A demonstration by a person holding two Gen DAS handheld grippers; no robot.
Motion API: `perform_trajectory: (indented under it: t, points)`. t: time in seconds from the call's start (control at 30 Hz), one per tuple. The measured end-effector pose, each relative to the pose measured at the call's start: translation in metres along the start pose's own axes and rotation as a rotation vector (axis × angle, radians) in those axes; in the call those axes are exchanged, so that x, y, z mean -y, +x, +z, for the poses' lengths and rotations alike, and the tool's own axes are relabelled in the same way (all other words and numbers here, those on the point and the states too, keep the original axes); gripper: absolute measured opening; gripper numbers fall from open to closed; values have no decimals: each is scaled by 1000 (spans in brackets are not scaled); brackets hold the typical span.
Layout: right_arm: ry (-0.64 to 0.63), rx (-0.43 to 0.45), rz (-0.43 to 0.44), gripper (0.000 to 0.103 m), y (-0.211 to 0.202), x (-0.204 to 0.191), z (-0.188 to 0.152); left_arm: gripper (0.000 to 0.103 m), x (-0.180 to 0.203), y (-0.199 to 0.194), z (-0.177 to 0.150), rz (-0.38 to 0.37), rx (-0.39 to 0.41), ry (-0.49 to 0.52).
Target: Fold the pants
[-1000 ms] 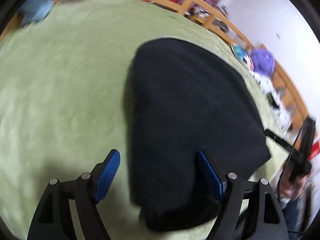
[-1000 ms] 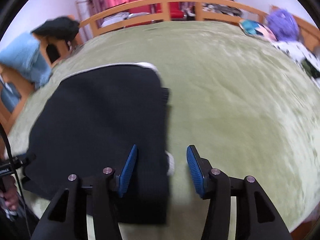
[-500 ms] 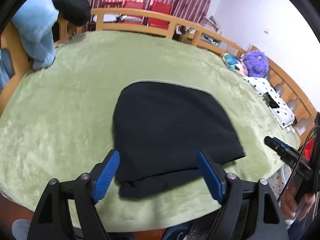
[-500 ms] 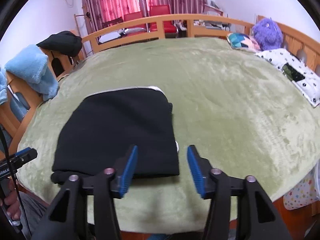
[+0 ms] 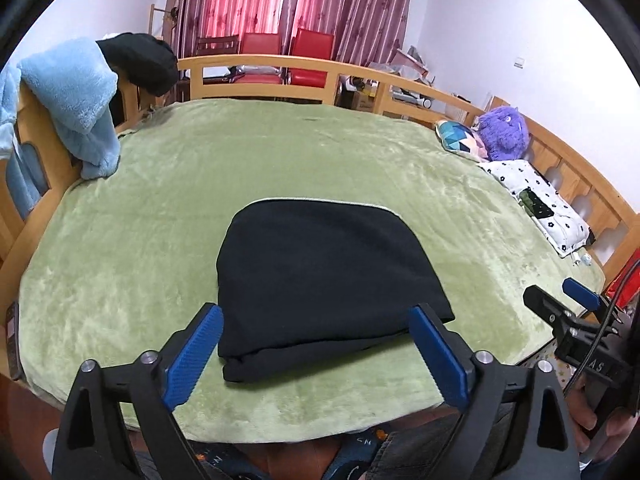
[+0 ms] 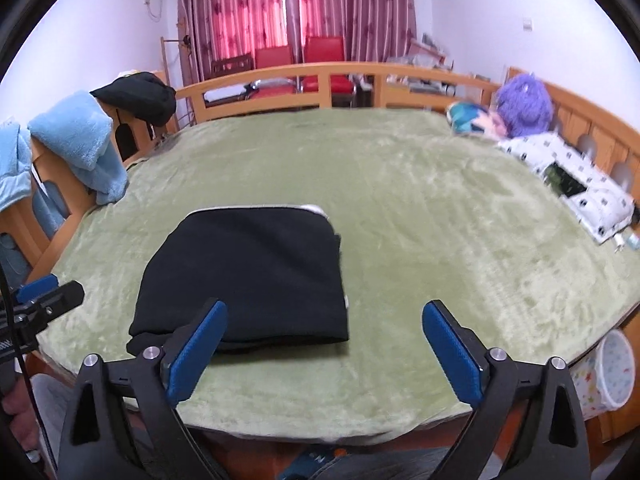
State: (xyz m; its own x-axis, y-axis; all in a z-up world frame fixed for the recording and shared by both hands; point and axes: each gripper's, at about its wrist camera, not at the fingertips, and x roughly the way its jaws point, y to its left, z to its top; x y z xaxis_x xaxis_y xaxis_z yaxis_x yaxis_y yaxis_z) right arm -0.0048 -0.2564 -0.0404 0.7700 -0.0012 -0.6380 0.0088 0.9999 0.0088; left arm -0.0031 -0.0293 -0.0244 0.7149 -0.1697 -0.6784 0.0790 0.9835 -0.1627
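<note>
Lying as a compact black bundle near the front edge of the green bed cover, the pants sit straight ahead of and below the left claw, whose blue pads frame the bundle's near edge from above without touching it. In the right wrist view the same pants lie ahead and to the left of the right claw, so the left one looks the nearer and better centred. The bundle runs a little longer away from the person than across, with a pale trim along its far edge and a lower layer poking out at the near left corner. Both claws are spread wide and hold nothing. Judging by the stacked layers, the folding looks finished or nearly so; any further move would probably be a tidy of that loose near corner.
</note>
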Motion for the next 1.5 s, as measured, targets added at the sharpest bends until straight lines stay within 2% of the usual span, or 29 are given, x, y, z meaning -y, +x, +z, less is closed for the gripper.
perform_trajectory:
  t: [0.17,0.73,1.5]
  points:
    - [17,-6,31,103,-5,7,1,97,5,-8,1,5,16,7]
    - [21,-14,9,103,-4,5,0,97,5,-14,-1,39,25,-9]
    - [45,-19,-8,103,-1,11,0,97,8,-18,-7,40,25,-13]
